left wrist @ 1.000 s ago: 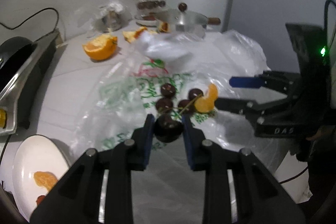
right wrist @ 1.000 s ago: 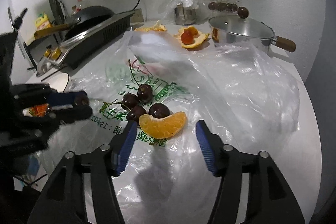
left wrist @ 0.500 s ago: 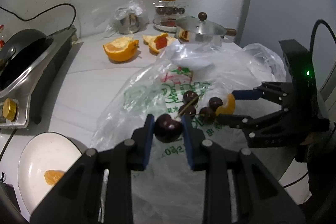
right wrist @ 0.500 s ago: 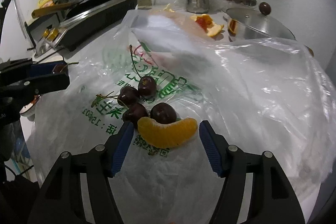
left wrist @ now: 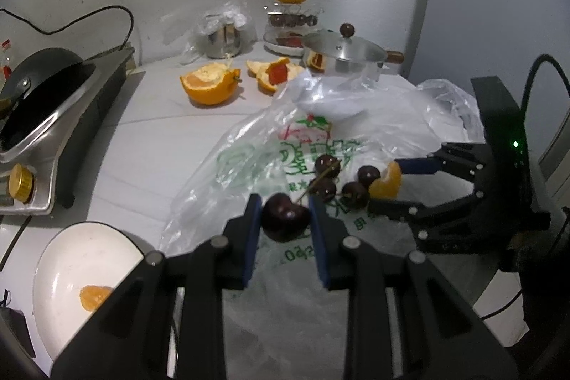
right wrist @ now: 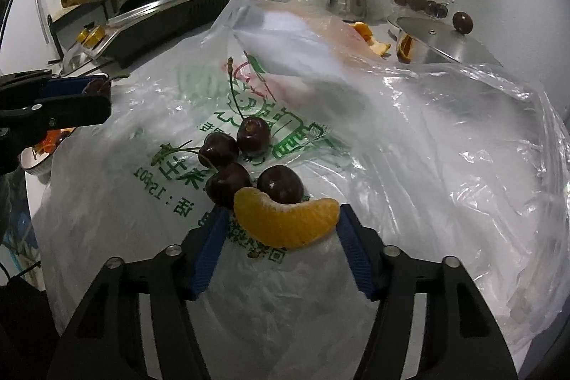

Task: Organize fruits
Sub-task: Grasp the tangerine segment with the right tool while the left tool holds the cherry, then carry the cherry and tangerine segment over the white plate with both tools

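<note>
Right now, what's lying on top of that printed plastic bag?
Four dark cherries and an orange segment lie on the plastic bag. Whatever is beneath its crumpled folds is hidden.

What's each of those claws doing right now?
Left gripper: shut on a dark cherry.
Right gripper: closing around the orange segment, not gripping yet.

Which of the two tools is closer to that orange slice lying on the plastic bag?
Right. The right tool straddles the orange slice, its jaws closing around it. The left tool sits farther off, beyond the loose cherries, shut on a cherry.
</note>
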`<state>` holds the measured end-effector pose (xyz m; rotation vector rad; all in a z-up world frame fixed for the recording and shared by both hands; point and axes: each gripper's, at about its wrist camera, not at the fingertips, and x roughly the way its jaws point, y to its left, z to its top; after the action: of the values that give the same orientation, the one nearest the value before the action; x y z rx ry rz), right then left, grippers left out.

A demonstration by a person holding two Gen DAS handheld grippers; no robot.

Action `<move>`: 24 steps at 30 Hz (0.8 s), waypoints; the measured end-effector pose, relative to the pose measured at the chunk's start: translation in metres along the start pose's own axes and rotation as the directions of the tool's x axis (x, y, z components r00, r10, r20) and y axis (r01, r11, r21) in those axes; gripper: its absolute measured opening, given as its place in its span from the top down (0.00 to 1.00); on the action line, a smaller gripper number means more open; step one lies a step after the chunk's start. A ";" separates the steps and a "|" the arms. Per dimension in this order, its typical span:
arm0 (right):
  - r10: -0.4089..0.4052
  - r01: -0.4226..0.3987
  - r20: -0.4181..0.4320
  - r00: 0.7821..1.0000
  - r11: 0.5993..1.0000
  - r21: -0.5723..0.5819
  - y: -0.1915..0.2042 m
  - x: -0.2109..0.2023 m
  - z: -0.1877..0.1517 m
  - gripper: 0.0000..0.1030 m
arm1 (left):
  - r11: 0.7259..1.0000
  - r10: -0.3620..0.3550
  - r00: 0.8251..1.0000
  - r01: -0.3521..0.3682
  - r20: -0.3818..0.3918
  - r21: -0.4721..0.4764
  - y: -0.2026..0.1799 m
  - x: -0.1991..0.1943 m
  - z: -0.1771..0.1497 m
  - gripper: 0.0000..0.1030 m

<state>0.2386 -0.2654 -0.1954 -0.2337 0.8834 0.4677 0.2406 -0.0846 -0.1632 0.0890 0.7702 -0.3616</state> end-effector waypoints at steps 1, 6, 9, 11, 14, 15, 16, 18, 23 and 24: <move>0.003 -0.004 0.007 1.000 1.000 0.007 -0.002 -0.001 0.000 0.44 | 1.000 0.002 1.000 -0.002 0.001 0.000 0.000 -0.001 0.000 0.73; -0.002 0.002 0.028 1.000 1.000 0.007 0.000 -0.007 -0.001 0.47 | 1.000 0.015 1.000 -0.015 0.014 0.003 -0.002 -0.010 0.000 0.73; -0.007 0.006 0.044 0.999 1.000 0.012 0.001 -0.013 0.001 0.47 | 1.000 0.023 1.000 -0.023 0.019 0.001 0.000 -0.016 -0.002 0.73; -0.009 0.009 0.056 0.998 1.000 0.013 0.002 -0.020 0.002 0.47 | 1.000 0.027 0.999 -0.027 0.022 0.000 0.000 -0.019 -0.003 0.73; -0.009 0.009 0.070 0.998 1.000 0.011 0.004 -0.027 0.003 0.47 | 1.000 0.029 0.999 -0.029 0.029 0.001 0.000 -0.026 -0.005 0.73; -0.009 0.008 0.075 0.997 1.000 0.010 0.006 -0.030 0.004 0.47 | 1.000 0.029 0.999 -0.029 0.033 0.002 -0.001 -0.028 -0.006 0.73; -0.007 0.007 0.081 0.997 1.000 0.008 0.009 -0.034 0.004 0.47 | 1.000 0.029 0.999 -0.029 0.037 0.002 -0.001 -0.031 -0.007 0.73; -0.005 0.005 0.089 0.996 1.000 0.004 0.012 -0.038 0.006 0.47 | 1.000 0.029 0.999 -0.029 0.042 0.003 -0.001 -0.035 -0.007 0.73; 0.009 -0.009 0.117 0.993 1.000 -0.003 0.025 -0.052 0.010 0.47 | 0.999 0.032 0.998 -0.032 0.058 0.001 0.003 -0.048 -0.012 0.73; 0.012 -0.011 0.123 0.992 1.000 -0.008 0.029 -0.055 0.011 0.47 | 0.999 0.033 0.998 -0.033 0.061 -0.001 0.004 -0.050 -0.013 0.73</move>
<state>0.2022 -0.2521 -0.1456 -0.2045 0.7628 0.4908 0.2002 -0.0639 -0.1378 0.0902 0.7080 -0.3311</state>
